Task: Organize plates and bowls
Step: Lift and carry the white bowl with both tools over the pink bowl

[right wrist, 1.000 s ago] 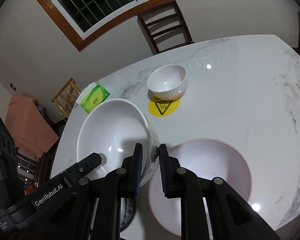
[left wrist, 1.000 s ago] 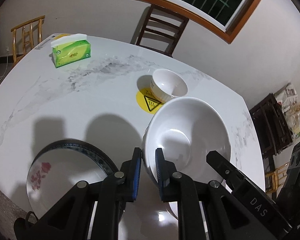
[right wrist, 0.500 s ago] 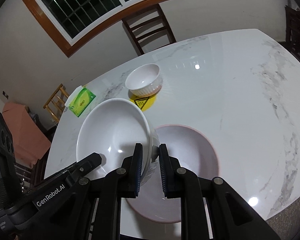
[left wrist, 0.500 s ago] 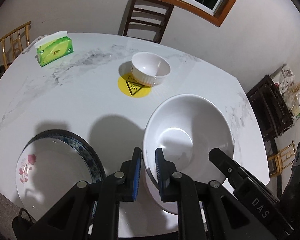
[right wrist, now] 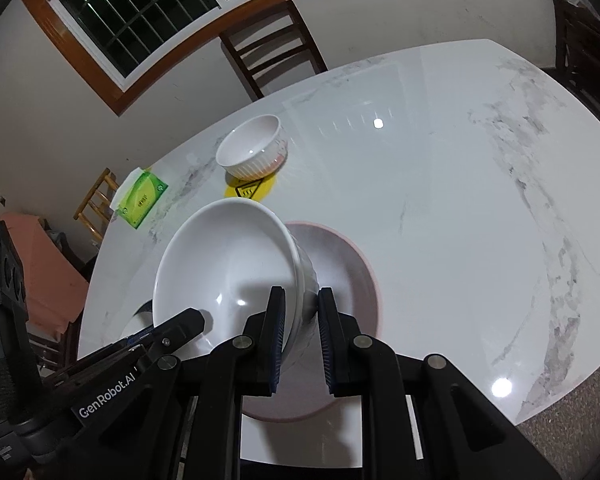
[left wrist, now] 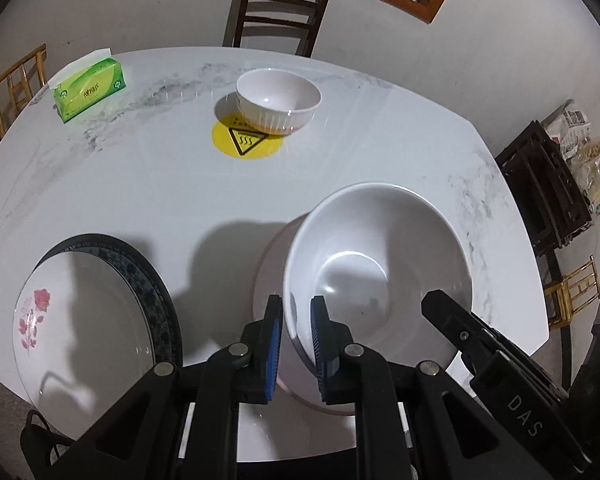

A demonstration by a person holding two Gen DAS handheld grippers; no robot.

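Note:
Both grippers hold one large white bowl (left wrist: pixel 376 264) by opposite sides of its rim, just above a pink-rimmed plate (right wrist: pixel 340 276). My left gripper (left wrist: pixel 296 332) is shut on the bowl's left rim. My right gripper (right wrist: pixel 300 320) is shut on the bowl's (right wrist: pixel 224 264) right rim. The plate (left wrist: pixel 268 268) shows beside the bowl on the left. A small ribbed white bowl (left wrist: pixel 278 102) stands at the back of the table, also in the right wrist view (right wrist: pixel 252 146). A rose-patterned plate (left wrist: pixel 80 328) lies on a dark blue-rimmed plate (left wrist: pixel 156 280) at front left.
A round yellow warning sticker (left wrist: pixel 246 140) lies under the small bowl. A green tissue box (left wrist: pixel 90 88) stands at the back left. A dark wooden chair (left wrist: pixel 276 12) stands behind the marble table (left wrist: pixel 140 184). A dark rack (left wrist: pixel 548 184) stands to the right.
Both grippers have carried the large bowl right and toward the near edge. It now sits over the pink-rimmed plate and looks lower. Both grips are unchanged.

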